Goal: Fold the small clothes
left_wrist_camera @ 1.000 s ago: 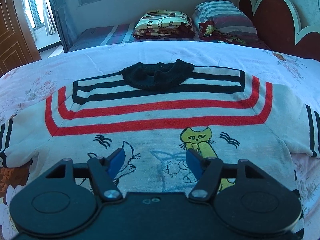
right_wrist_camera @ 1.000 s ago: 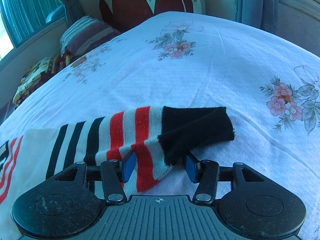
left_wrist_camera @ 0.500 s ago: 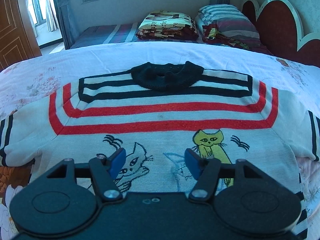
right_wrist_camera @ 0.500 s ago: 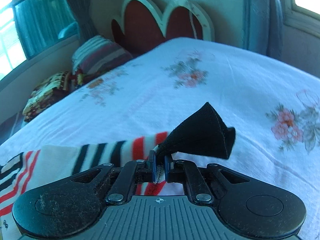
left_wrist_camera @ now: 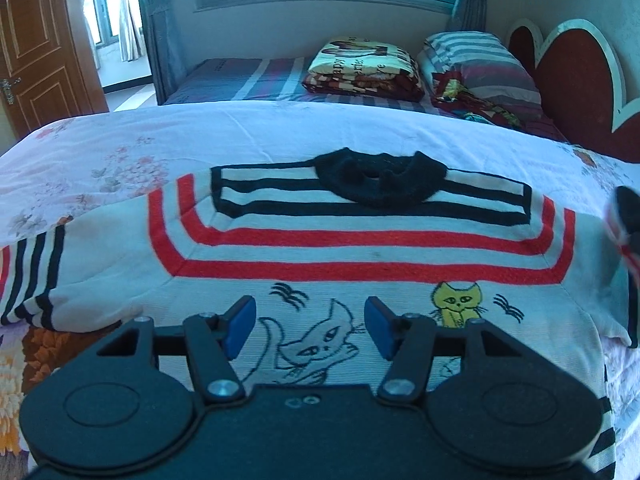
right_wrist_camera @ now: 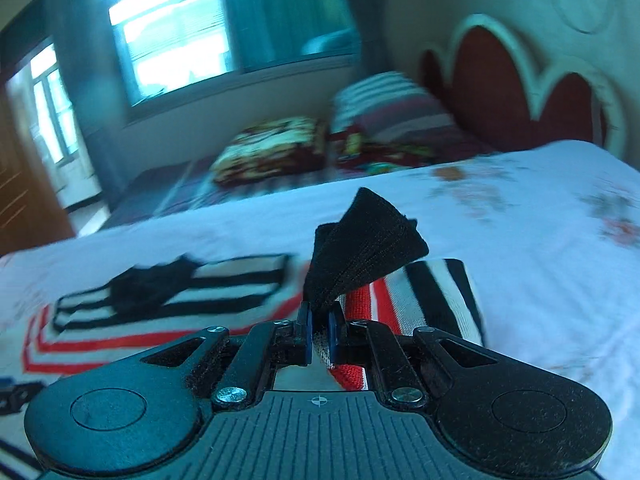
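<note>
A small white knit sweater [left_wrist_camera: 360,248] with red and black stripes, a black collar [left_wrist_camera: 378,178] and cat pictures lies flat on the bed. My left gripper [left_wrist_camera: 307,326] is open and empty, hovering over the sweater's lower front. My right gripper [right_wrist_camera: 319,330] is shut on the sweater's right sleeve near its black cuff [right_wrist_camera: 362,248] and holds it lifted over the sweater body [right_wrist_camera: 168,312]. The lifted cuff shows blurred at the right edge of the left wrist view [left_wrist_camera: 626,224]. The left sleeve [left_wrist_camera: 28,280] lies spread out.
The bed has a white floral sheet [left_wrist_camera: 160,136]. A second bed behind holds a folded blanket [left_wrist_camera: 364,68] and a striped pillow [left_wrist_camera: 476,60]. A red headboard [left_wrist_camera: 576,80] stands at the right, a wooden door [left_wrist_camera: 44,40] at the left.
My right gripper closed on the right sleeve, lifted it and swung it left over the sweater body. My left gripper stayed open and drew back a little.
</note>
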{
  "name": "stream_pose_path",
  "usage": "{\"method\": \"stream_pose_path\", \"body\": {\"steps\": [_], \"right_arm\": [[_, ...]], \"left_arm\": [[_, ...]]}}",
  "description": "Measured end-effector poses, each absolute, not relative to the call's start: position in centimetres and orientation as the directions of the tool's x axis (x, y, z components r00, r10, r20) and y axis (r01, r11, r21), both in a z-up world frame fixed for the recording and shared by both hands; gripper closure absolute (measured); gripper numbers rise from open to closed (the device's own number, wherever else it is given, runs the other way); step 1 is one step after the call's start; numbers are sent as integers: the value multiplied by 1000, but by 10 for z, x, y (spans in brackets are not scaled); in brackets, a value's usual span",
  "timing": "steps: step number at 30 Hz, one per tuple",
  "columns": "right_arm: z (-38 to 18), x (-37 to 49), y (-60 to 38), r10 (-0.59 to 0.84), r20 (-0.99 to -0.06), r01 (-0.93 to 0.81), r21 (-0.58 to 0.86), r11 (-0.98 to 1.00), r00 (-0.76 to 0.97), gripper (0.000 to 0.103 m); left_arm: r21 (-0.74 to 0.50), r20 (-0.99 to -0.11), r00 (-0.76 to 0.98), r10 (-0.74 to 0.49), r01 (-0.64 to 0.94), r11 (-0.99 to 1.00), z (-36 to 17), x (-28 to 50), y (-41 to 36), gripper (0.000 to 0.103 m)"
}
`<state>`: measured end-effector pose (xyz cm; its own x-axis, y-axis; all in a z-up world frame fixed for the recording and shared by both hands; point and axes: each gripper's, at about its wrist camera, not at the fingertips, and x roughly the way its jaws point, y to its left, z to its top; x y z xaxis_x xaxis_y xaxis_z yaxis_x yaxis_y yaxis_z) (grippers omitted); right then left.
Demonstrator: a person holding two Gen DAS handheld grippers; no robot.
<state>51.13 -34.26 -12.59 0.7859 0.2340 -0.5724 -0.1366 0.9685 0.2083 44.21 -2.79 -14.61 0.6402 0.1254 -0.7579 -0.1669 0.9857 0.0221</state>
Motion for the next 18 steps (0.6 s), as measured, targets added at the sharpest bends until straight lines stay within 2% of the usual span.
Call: {"method": "stream_pose_path", "body": {"steps": [5, 10, 14, 18], "right_arm": [[-157, 507, -272, 341, -638, -267, 212, 940, 691, 96], [-179, 504, -239, 360, -692, -303, 209, 930, 627, 93], [-178, 494, -234, 392, -677, -336, 222, 915, 623, 45], [-168, 484, -244, 370, -663, -316, 207, 926, 651, 43]], "left_arm": [[11, -762, 635, 126, -181, 983, -148, 439, -13, 45], [-26, -779, 623, 78, -156, 987, -154, 443, -5, 45], [-74, -791, 611, 10, -112, 991, -160, 446, -7, 39], [-106, -791, 610, -50, -57, 993, -163, 448, -15, 35]]}}
